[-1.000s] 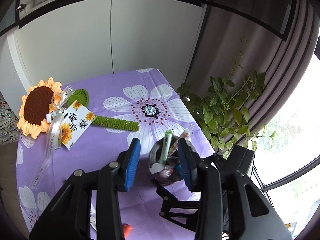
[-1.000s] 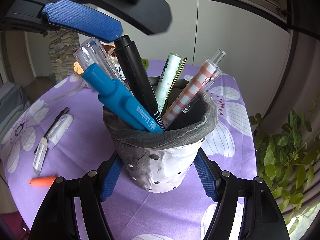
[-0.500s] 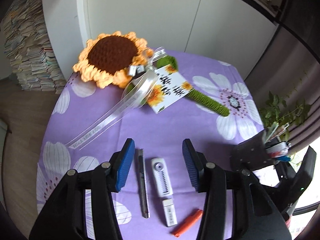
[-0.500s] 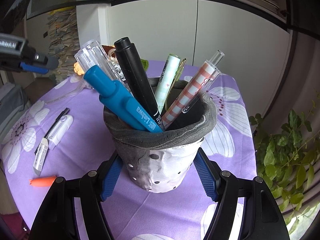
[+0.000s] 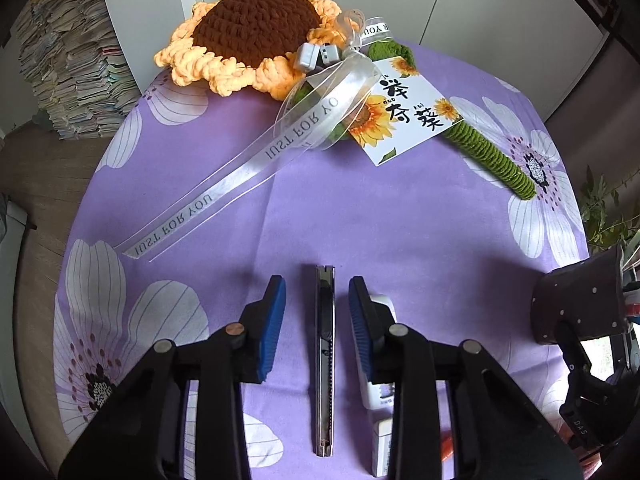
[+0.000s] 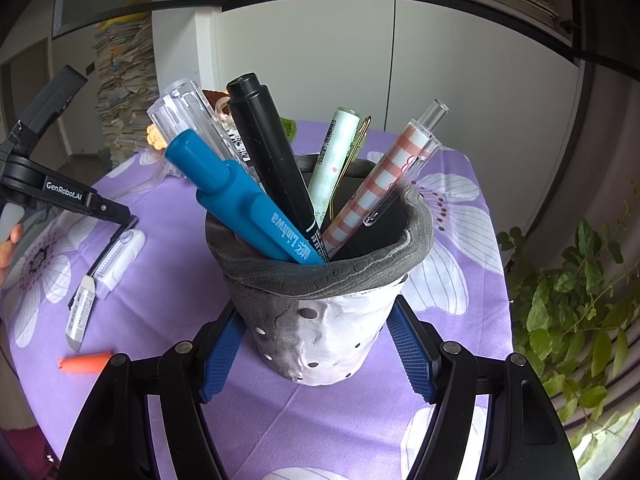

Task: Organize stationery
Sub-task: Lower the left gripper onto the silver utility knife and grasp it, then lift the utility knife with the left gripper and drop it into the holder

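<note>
Hovered low over the purple flowered tablecloth [image 5: 360, 208], left gripper [image 5: 317, 304] pointed forward and tipped down, jaws spread wide and holding nothing, blue pads straddling the slim utility knife [image 5: 325, 360] without touching it. Lay flat on the cloth, lengthwise between the fingers, tip pointing away. Judged light, rigid and narrow, metal casing probably slick; best pinched across its two long sides near mid-length, pads squared to the body so as not to twist or skate on the fabric. Just beside the right pad, a white correction tape [image 5: 380, 360], partly hidden; close enough to be nudged on closing. Further right, part of an orange cap [image 5: 447, 450].

Sat steady on the other side, right gripper [image 6: 316, 344] level and low, fingers either side of the grey-and-white pen holder [image 6: 320, 320]; pads close against its lower wall, but real contact hard to confirm, so grip could not be told. Already stocked with a teal marker [image 6: 240, 200], black pen [image 6: 272, 152], green pen [image 6: 334, 160] and checked pen [image 6: 380, 184]; looked soft-rimmed and top-heavy.

Beyond the knife, a ribbon [image 5: 248, 172], a card [image 5: 404, 112] and a crocheted sunflower [image 5: 252, 28] at the far edge
</note>
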